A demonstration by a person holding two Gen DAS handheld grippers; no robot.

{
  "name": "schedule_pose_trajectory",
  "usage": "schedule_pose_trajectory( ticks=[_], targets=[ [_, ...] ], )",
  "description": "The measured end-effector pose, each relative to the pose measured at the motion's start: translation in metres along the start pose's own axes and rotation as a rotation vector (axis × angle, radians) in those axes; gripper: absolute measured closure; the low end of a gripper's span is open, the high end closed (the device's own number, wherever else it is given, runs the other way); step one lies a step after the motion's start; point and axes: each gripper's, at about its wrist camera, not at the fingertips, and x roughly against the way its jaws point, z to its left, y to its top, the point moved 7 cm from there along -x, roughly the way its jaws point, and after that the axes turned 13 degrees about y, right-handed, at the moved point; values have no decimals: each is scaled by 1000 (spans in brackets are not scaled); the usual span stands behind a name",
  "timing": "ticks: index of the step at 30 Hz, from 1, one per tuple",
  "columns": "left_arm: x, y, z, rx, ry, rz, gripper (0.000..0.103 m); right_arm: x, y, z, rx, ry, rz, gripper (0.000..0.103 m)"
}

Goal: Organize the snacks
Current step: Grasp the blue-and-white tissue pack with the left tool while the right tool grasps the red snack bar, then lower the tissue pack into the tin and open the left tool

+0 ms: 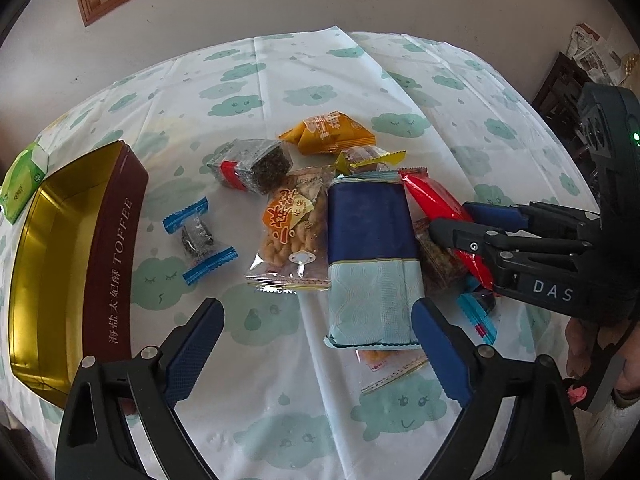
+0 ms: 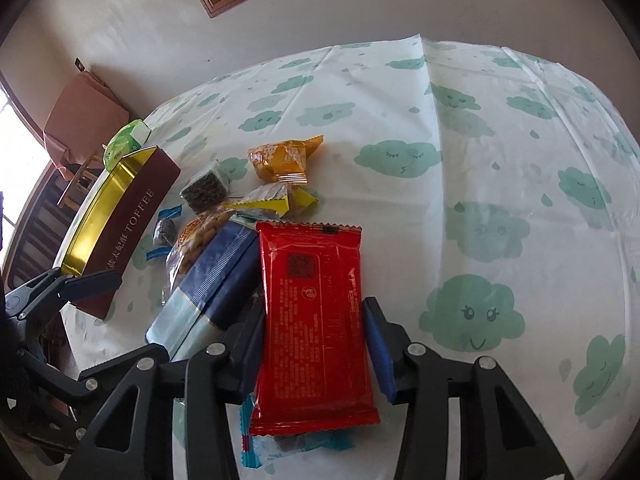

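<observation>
Packet [image 2: 314,320] between right hand-held gripper's [image 2: 312,344] pads.

The tin [image 1: 116,240] stands left of the heaped snack packets [image 1: 296,236] (overlapping) on the tablecloth [image 1: 440,92].

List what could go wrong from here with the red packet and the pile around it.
1. The right tool straddles the red packet, whose glossy wrapper may slip or twist when lifted.
2. The packet overlaps a blue-ended candy and sits against the navy packet, so lifting could drag either along.
3. The open left tool is close beside it; the two could collide.
</observation>
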Motion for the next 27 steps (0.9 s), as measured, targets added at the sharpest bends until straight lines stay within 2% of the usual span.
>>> schedule_pose_trajectory(
  ticks=[4,9,11,17,22,24,27],
  targets=[
    [-3,2,-5,3,-20,19,12,11,0,-9,11,-73,-27,57],
    [-6,3,-15,-14,-41,44,20,25,-4,-26,10,-138,-32,57],
    [-9,5,-19,-25,-32,48,20,28,-7,-33,-3,-150,-34,57],
    [-19,13,-31,-64,-16,60,26,34,-15,-47,43,-290,-21,57],
    [-29,22,-36,-94,19,52,32,34,-18,-53,54,-317,-15,57],
    [-32,24,-37,-105,28,48,36,34,-18,-53,57,-320,-13,57],
    [-28,25,-39,-126,18,28,57,33,-19,-53,57,-326,-10,56]
  ],
)
